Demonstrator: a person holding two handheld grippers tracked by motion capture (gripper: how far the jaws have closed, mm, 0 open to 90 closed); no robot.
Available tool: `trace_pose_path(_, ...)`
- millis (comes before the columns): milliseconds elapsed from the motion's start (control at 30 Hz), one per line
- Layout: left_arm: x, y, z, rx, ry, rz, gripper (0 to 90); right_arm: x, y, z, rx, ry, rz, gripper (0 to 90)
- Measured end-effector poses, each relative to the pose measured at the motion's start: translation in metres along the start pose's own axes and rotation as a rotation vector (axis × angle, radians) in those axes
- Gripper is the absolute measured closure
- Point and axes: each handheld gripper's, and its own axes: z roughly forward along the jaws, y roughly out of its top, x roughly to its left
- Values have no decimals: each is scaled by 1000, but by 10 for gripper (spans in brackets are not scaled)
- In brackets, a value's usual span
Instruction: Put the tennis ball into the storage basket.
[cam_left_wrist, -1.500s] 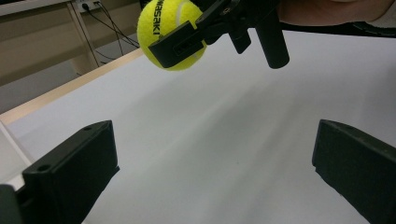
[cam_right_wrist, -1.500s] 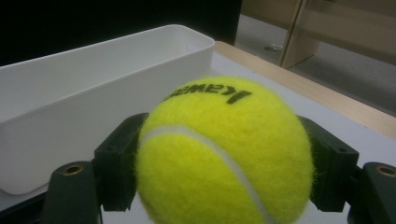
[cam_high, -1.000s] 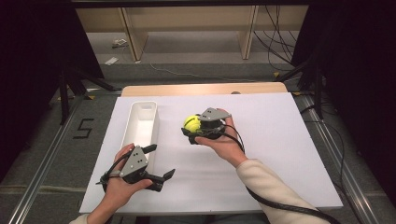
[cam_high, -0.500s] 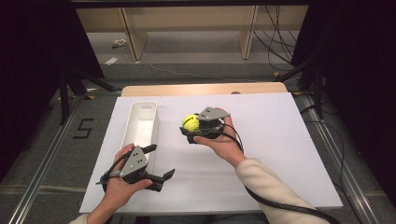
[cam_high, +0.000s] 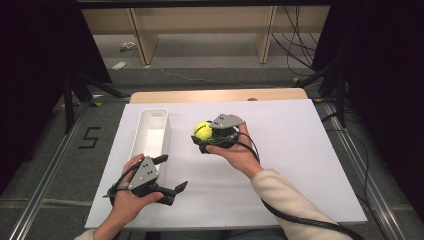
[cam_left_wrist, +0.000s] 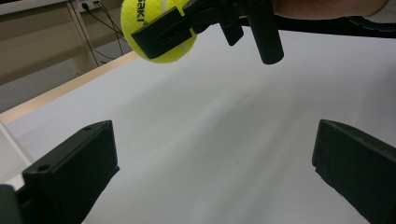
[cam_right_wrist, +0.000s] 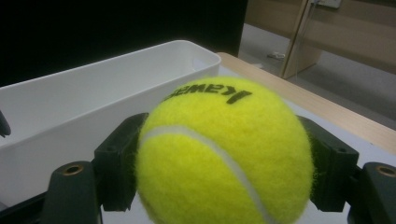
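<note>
The right gripper is closed on the tennis ball, with its 2 jaws pressing the ball's sides. The white tray lies just beyond the ball. The left gripper stands open and holds nothing, near the tray's end.

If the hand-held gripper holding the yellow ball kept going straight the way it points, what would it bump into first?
Probably the white bin. The right hand-held gripper, shut on the tennis ball, points toward the bin's long side wall, with bare tabletop between them. Depth is hard to judge, so it might pass over the rim.
</note>
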Motion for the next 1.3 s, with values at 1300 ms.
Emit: trace_pose_path(1300, -1, 0, 0, 4, 0, 3, 0, 7, 8, 11, 2, 29, -16, 264)
